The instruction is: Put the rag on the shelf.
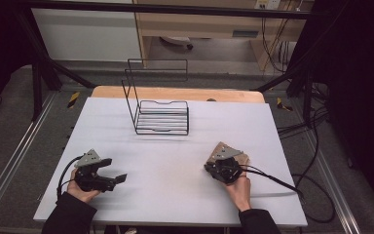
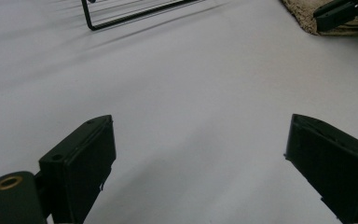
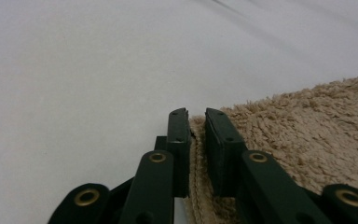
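A tan fluffy towel [image 3: 307, 126] lies on the white table [image 1: 175, 161] at the right, mostly under my right hand; a corner [image 1: 245, 158] of it shows in the high view. My right gripper [image 3: 196, 116] is shut on the towel's hemmed edge, which runs between the two pads. My left gripper [image 2: 200, 154] rests at the table's near left [image 1: 116, 169], jaws wide open with only bare table between them. In the left gripper view, the towel [image 2: 303, 16] and the right gripper [image 2: 340, 11] sit at the top right.
A black wire rack [image 1: 160, 117] with a tall back frame stands at the middle back of the table; its base bar [image 2: 121, 18] shows in the left gripper view. Cables trail off the table's right side [image 1: 292, 187].
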